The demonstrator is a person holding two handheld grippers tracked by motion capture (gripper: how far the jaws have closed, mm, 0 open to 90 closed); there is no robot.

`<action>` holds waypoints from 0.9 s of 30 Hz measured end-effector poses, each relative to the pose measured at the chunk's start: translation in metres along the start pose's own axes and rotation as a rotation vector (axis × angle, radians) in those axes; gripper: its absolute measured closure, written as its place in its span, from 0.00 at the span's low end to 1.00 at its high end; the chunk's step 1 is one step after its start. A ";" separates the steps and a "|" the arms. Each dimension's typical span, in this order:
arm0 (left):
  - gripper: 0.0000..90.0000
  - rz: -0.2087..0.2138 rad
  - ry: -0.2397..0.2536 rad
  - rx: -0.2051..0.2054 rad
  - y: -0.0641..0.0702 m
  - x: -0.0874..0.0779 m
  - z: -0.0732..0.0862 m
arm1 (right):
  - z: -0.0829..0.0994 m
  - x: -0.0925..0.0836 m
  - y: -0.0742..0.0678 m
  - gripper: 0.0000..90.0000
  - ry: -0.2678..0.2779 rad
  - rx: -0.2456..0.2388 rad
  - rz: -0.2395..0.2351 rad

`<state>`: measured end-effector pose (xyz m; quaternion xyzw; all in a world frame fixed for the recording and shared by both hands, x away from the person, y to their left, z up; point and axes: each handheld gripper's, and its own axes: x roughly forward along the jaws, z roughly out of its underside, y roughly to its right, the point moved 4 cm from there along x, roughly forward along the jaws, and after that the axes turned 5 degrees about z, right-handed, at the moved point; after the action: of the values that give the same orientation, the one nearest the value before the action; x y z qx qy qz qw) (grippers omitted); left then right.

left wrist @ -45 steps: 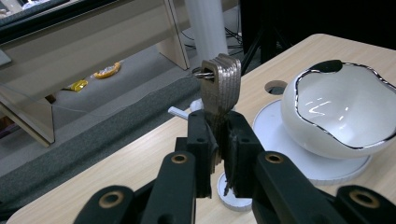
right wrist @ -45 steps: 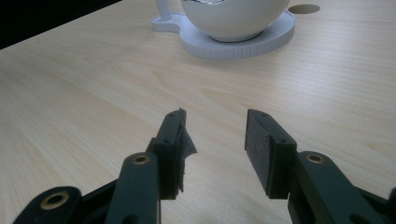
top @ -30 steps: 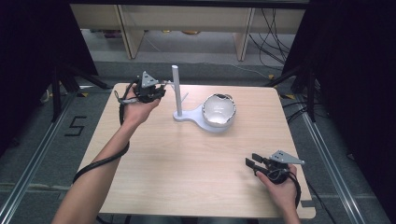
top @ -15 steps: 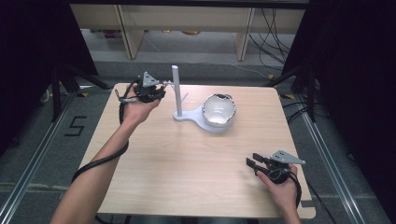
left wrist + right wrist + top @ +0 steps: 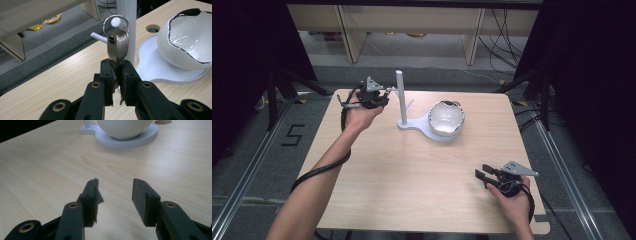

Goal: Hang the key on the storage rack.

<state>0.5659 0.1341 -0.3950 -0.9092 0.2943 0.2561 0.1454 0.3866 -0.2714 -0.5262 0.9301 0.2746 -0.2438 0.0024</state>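
Observation:
My left gripper (image 5: 116,68) is shut on a bunch of flat silver keys (image 5: 118,46), held upright. Their key ring (image 5: 116,24) sits against the white post (image 5: 126,30) of a stand, and a peg's round tip shows through the ring. A second peg (image 5: 98,37) sticks out lower on the post. In the high view the left gripper (image 5: 382,97) is at the table's far left, just left of the post (image 5: 401,98). A glossy white bowl (image 5: 446,118) rests on the stand's base (image 5: 152,68). My right gripper (image 5: 115,188) is open above bare wood, at the front right (image 5: 485,178).
The light wooden table (image 5: 412,170) has a round hole (image 5: 152,28) beyond the stand's base. Shelving and cables lie on the floor behind the table, and dark curtains hang on both sides.

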 end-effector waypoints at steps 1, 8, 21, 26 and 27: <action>0.90 0.000 0.000 -0.003 0.001 0.001 0.000 | 0.001 -0.001 -0.003 0.64 -0.017 0.042 -0.005; 0.90 0.001 -0.004 -0.006 0.001 0.005 0.000 | 0.001 -0.001 -0.003 0.63 -0.010 0.044 -0.007; 0.79 0.011 0.040 -0.029 0.008 0.008 0.002 | 0.001 -0.001 -0.001 0.62 -0.001 0.015 -0.010; 0.61 0.002 0.073 -0.033 0.010 -0.007 0.013 | 0.001 -0.004 -0.001 0.60 -0.005 0.044 0.009; 0.58 0.009 0.085 -0.030 0.010 -0.011 0.016 | 0.001 -0.004 -0.001 0.60 -0.002 0.047 0.005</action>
<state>0.5460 0.1380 -0.4037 -0.9199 0.3005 0.2224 0.1180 0.3825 -0.2725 -0.5248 0.9303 0.2666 -0.2511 -0.0188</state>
